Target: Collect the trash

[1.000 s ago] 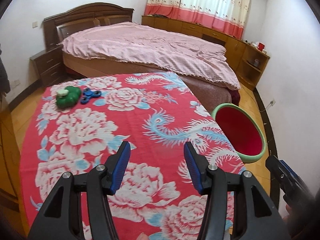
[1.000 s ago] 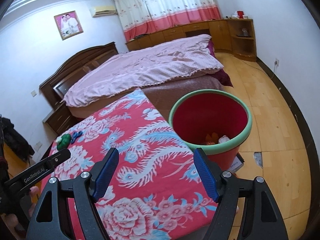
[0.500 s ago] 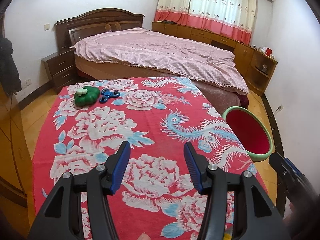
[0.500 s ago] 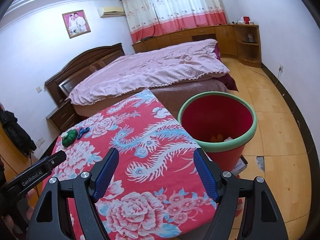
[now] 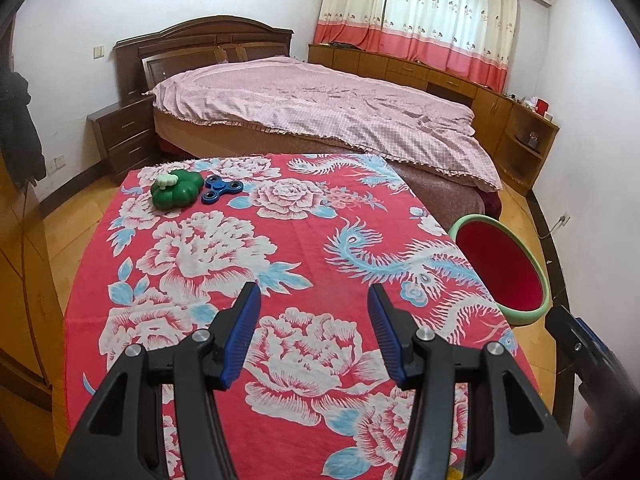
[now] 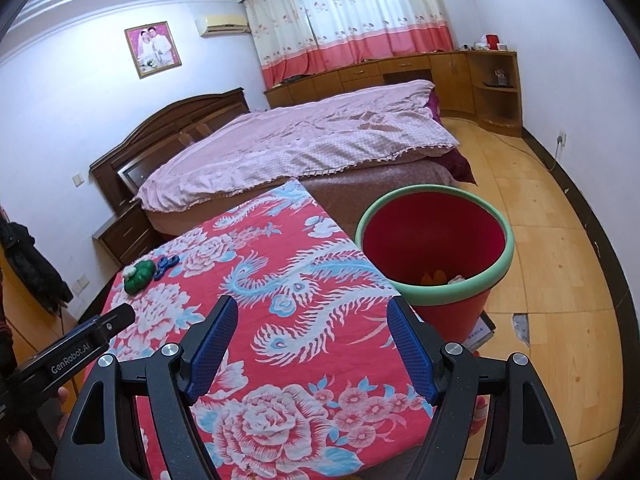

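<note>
A red bin with a green rim (image 6: 434, 248) stands on the floor by the table's right edge; orange and pale scraps lie in its bottom. It also shows in the left wrist view (image 5: 500, 268). A green lumpy object (image 5: 176, 190) with a white bit on top and a blue fidget spinner (image 5: 220, 190) lie at the table's far left corner; they also show in the right wrist view, the green object (image 6: 138, 276) and the spinner (image 6: 166, 266). My left gripper (image 5: 314, 316) is open and empty above the near table. My right gripper (image 6: 312, 328) is open and empty above the table's near right part.
The table wears a red floral cloth (image 5: 280, 248). A bed with a pink cover (image 5: 320, 108) stands just behind it, a nightstand (image 5: 124, 136) at far left. Wooden floor (image 6: 560, 264) lies right of the bin. A dark coat (image 6: 32, 264) hangs at left.
Both grippers have pulled back and risen from the table, so more of the room shows. The bin looks farther from the right gripper. Both stayed open.
</note>
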### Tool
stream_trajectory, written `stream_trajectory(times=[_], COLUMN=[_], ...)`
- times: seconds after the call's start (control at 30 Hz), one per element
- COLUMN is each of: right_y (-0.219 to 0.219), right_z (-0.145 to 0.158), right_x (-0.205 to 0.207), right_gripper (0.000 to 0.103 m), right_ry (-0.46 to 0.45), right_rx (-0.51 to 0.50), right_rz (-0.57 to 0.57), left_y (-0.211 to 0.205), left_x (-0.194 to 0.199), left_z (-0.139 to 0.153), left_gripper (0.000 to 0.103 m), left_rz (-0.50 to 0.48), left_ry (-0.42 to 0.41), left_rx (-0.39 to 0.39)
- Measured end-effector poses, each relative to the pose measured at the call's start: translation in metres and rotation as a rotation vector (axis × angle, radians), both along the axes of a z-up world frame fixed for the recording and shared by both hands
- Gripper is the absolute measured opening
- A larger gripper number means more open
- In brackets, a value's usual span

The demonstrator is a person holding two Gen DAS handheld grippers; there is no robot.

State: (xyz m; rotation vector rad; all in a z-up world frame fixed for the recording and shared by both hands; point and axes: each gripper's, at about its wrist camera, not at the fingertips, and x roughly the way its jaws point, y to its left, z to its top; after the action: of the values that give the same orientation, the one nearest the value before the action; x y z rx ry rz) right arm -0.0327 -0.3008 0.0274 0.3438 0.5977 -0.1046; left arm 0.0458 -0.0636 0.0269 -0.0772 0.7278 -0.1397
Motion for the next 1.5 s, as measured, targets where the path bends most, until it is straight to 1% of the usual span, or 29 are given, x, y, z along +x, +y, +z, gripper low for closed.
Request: stream_trajectory(times=[1.5], right_y=[0.0028], right_z=[-0.0022], right_x=[0.0003], right_gripper=[0.078], right_ry=[0.009], right_rx=[0.019], right_rz=[0.002], left_y=[0.0026], left_x=[0.0010], left_z=[-0.0007], left_gripper=[0.055], left_rz=[-0.001], left_ry=[0.002], left_rx=[0.003])
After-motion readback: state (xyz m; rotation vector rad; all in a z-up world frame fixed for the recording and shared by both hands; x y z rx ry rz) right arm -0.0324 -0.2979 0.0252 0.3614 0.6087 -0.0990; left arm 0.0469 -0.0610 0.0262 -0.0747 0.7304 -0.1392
